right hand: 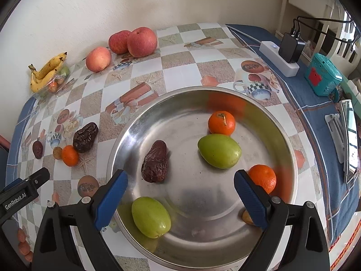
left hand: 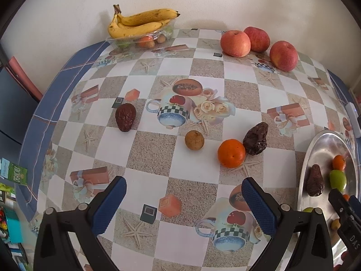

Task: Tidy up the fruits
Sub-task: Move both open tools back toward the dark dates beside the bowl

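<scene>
Four fruits lay loose at mid-frame in my left view, the steel bowl [left hand: 315, 149] at the right edge. Largest to smallest: orange [left hand: 231, 153], touching a wrinkled date [left hand: 256, 139]; another date [left hand: 125, 117] left; a small brown fruit [left hand: 194, 140] between. My left claw [left hand: 183, 203] was spread, empty; so was my right claw [right hand: 180, 197] over the bowl. I judged the orange best first, straddled clear of the date.
</scene>
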A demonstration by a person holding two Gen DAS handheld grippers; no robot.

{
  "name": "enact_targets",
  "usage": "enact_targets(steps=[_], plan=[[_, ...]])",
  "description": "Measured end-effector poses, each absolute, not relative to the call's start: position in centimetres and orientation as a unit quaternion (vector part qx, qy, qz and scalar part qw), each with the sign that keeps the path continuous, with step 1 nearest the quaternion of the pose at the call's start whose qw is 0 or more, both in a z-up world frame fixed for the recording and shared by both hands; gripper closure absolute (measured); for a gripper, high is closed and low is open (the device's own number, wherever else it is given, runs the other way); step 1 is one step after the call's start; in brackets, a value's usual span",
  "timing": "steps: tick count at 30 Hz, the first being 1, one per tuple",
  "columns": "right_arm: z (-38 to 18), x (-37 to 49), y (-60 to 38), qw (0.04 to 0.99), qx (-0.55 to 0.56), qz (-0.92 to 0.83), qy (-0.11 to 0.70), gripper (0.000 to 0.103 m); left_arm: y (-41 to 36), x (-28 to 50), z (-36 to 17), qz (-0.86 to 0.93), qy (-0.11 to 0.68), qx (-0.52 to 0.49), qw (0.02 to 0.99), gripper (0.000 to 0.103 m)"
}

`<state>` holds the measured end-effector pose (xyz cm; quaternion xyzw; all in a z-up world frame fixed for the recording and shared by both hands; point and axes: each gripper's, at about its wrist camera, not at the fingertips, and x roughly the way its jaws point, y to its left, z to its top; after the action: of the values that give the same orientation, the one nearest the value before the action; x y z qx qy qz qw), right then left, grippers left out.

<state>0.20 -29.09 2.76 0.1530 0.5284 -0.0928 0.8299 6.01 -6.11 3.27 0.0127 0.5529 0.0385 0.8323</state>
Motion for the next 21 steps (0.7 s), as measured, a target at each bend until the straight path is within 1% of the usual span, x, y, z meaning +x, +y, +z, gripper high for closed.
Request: enact_targets(steps=[3,7,10,18,21], plan=[[2.7,0.3,-29.0,0.83,0.153,-0.091,0.528,0.008,-5.4,6.3,3.0,0.044,0.549,0.011,0.834,0.0],[2.4,0.5,-28.7,0.831,0.149,-0.091,0.529,0.008,-4.4,6.4,3.1,0.055,0.523,0.028,0.85,0.0],[2.2,0.7,-28.4,0.83,0.142,-0.095,0.532,0.008,-3.2,6.6,3.1,0.051,0.514,0.008,0.856,0.0],[1.6,1.0,-27.8,0.828,0.143,-0.091,0.535,0.008,-0.4,7.9,3.2,0.048,0.515,-0.042,0.855,0.0],[1.3,1.2,-27.4,0.826,0.142,-0.09,0.537,0.008,-0.2,8.5,2.8,0.046,0.522,-0.032,0.851,0.0]])
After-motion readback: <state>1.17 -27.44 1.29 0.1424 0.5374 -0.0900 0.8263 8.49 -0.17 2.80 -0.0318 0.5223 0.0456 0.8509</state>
